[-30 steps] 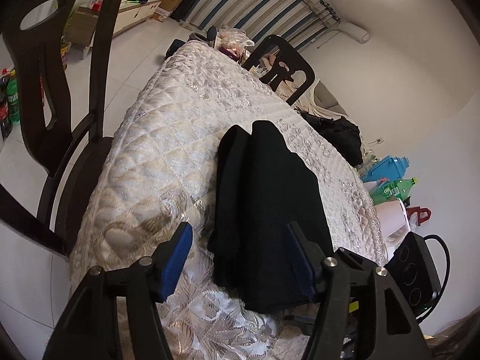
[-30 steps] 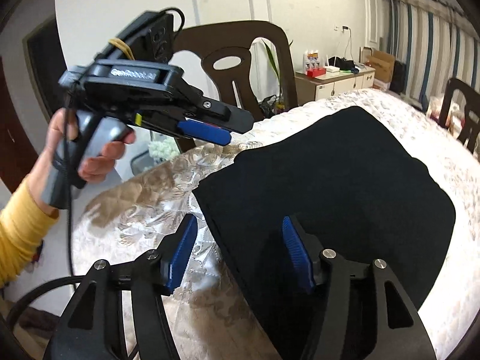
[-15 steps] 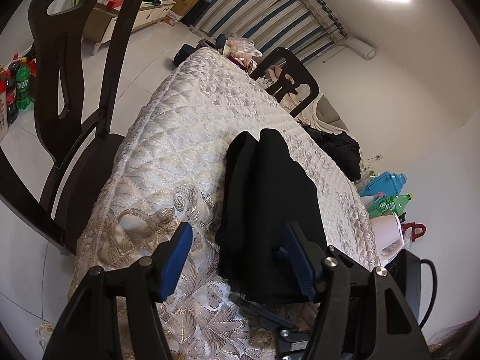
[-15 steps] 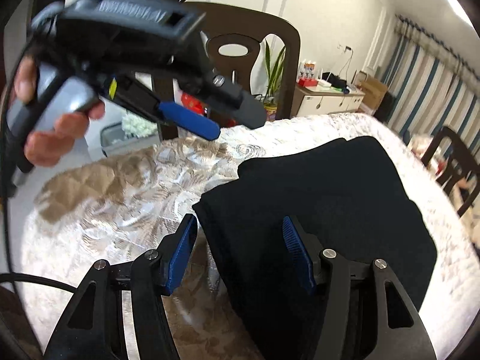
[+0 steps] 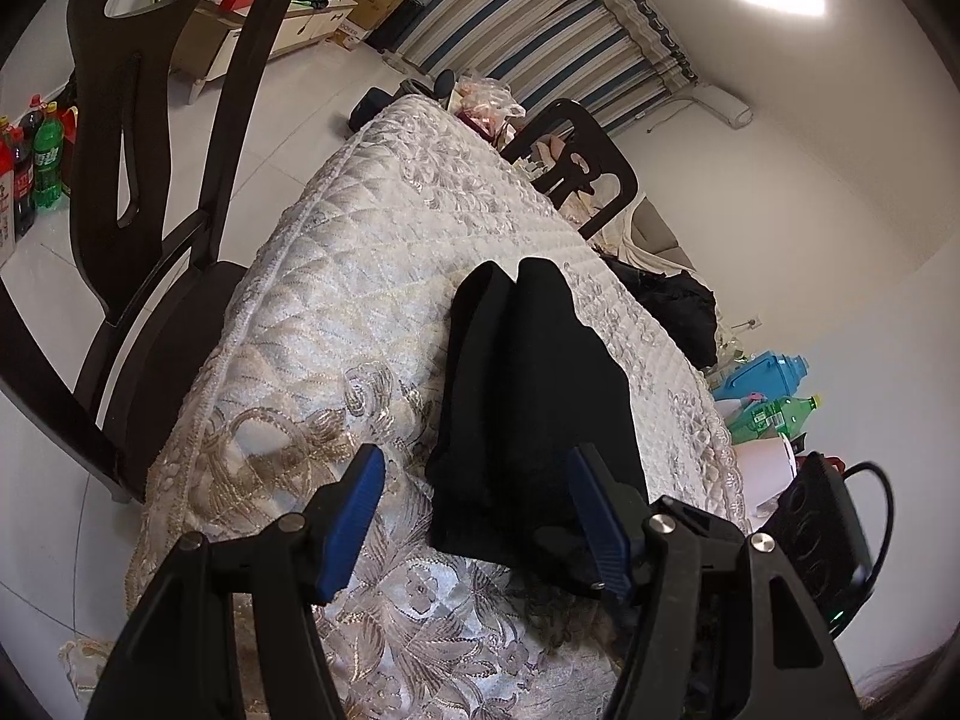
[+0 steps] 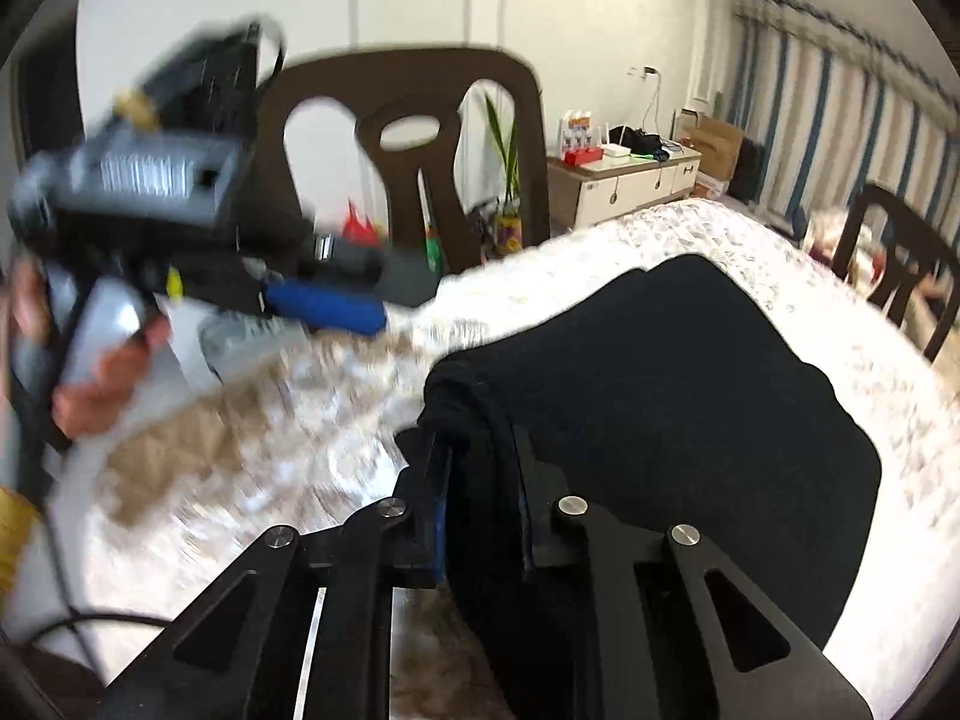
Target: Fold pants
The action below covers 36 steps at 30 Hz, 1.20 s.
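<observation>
The folded black fabric pants (image 5: pixel 534 396) lie on the quilted cream-and-gold covered counter (image 5: pixel 372 276), and the right tongs (image 6: pixel 480 492) are closing on the near corner of the pants, several layers already bunched between the blue pads. The left tongs (image 5: pixel 474 516) hover wide apart and empty just above the pants' near edge. These pants look soft, light and floppy, so the layered corner is probably the best hold.

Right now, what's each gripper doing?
Left gripper: open, holding nothing.
Right gripper: closing on the near edge of the folded black pants.
</observation>
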Motion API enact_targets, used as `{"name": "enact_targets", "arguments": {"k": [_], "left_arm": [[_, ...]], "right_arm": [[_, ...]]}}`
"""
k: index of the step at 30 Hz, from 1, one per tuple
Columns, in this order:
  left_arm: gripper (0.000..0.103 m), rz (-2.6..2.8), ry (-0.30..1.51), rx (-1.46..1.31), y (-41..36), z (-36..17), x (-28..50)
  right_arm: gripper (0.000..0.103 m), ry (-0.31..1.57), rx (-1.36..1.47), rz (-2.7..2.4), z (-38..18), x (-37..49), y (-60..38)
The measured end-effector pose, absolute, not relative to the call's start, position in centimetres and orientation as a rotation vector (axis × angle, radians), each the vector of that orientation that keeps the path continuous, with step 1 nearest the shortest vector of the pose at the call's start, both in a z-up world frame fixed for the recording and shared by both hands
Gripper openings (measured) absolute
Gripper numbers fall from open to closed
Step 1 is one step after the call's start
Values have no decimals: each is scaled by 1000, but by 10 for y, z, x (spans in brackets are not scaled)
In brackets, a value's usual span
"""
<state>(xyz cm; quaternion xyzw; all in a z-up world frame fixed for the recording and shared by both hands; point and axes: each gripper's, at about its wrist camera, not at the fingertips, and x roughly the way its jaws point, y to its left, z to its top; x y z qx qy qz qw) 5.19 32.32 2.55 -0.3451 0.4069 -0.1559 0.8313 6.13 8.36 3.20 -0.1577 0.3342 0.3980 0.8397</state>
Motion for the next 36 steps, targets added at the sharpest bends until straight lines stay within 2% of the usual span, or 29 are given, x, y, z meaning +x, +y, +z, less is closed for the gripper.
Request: {"name": "enact_targets", "arguments": {"k": [6,9,12,14,19,20,22,26,30,36], "left_arm": [[66,-332,855,-739,325,26,53],[66,-322,859,-737,326,25,53],[66,-310,869,-746,327,21,54],[66,-307,878,-749,327,18,54],[66,-306,895,-743,325,13,55],[66,-308,895,-744,325,13,56],[66,-307,899,-745,324,11,57],[66,-318,909,-730,320,11,58],[73,-321,907,-734,318,11,61],[74,-322,934,-725,311,9,68]], "right_arm": [[16,623,-258,837,53,61,85],[17,695,-287,856,38,65,100],[29,759,-299,867,17,70,108],[41,755,-278,883,17,68,107],[49,775,-318,910,22,64,103],[57,775,-323,911,24,63,100],[64,778,-317,918,25,60,92],[65,773,-359,924,25,52,80],[69,747,-461,904,18,46,85],[74,695,-606,825,3,44,108]]}}
